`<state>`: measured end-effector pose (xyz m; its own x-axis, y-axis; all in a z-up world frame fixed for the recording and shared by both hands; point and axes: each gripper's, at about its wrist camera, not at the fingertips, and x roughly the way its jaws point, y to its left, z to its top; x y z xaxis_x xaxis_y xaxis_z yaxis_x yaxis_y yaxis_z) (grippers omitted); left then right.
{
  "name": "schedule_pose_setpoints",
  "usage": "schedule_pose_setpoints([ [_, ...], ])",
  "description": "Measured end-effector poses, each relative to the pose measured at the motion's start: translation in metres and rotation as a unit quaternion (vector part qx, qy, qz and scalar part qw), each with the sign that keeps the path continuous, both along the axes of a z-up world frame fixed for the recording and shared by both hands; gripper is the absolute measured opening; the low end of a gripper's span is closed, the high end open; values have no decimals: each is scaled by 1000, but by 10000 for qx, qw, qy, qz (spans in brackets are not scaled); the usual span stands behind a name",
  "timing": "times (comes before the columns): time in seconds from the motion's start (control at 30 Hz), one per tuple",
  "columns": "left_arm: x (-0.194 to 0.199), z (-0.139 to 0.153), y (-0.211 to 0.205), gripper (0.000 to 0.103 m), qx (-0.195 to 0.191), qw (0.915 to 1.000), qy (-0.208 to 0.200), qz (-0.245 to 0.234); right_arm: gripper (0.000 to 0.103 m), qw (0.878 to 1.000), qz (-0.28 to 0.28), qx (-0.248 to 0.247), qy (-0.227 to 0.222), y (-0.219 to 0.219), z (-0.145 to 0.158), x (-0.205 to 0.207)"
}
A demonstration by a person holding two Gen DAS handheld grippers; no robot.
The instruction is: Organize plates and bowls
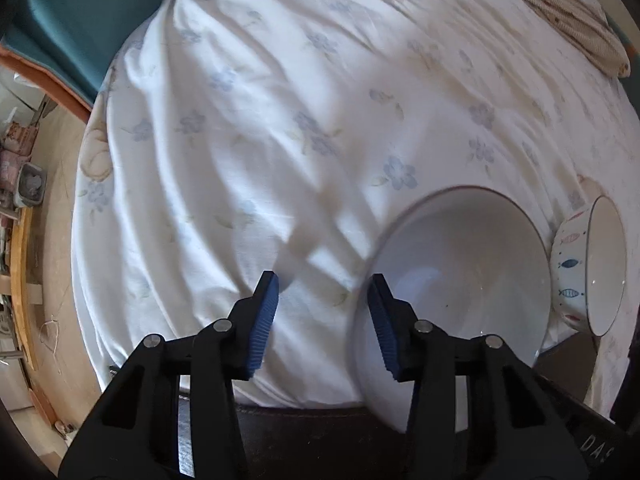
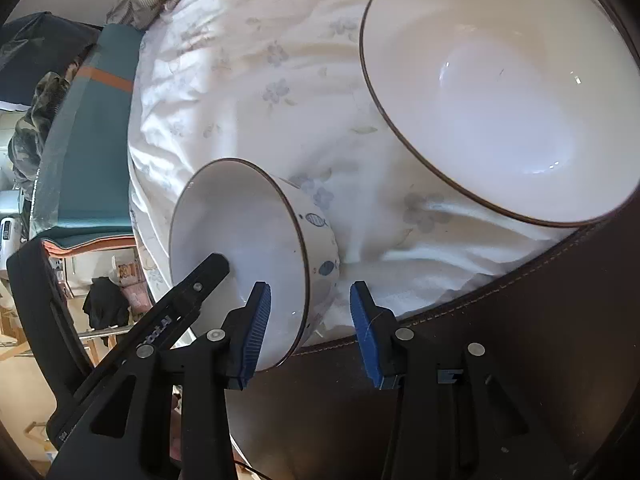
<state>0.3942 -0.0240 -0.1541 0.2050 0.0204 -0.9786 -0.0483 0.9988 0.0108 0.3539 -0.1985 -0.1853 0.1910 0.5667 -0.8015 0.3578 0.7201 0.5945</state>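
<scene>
A large white bowl point(image 1: 460, 272) with a thin dark rim lies on a white flowered cloth point(image 1: 240, 140). Its left rim runs between the fingers of my left gripper point(image 1: 324, 280), close to the right pad; the pads do not press it, so the gripper is open. A small white bowl with blue fish on its side point(image 2: 248, 240) is tipped on the cloth. My right gripper point(image 2: 310, 286) straddles its wall, left pad inside and right pad outside with a gap, open. The same small bowl point(image 1: 576, 272) shows beside the large bowl point(image 2: 500, 100).
A dark brown stitched leather edge point(image 2: 500, 320) borders the cloth on the near side. A teal cushion point(image 1: 80, 20) lies at the far left, and a striped fabric point(image 1: 560, 12) at the upper right. Cluttered floor point(image 1: 44, 240) drops away on the left.
</scene>
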Motion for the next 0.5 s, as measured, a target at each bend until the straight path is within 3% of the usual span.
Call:
schedule_pose_setpoints([
  [0.17,5,-1,-16,39,65,9998,-78,-152,39,9996,165,-212,28,0,-9,2],
  [0.33,16,-4,-21,24,-155,9997,-28,-173,38,9998,136,-143,-5,-1,-13,7],
  [0.4,17,-3,-26,22,-56,9995,-54,-311,36,9996,194,-220,-15,1,-13,9],
  [0.47,15,2,-35,20,67,9986,-151,-495,21,9991,291,-261,-143,5,-11,8],
  [0.5,14,4,-37,18,35,9986,-176,-491,20,9984,354,-404,-164,8,-8,7],
])
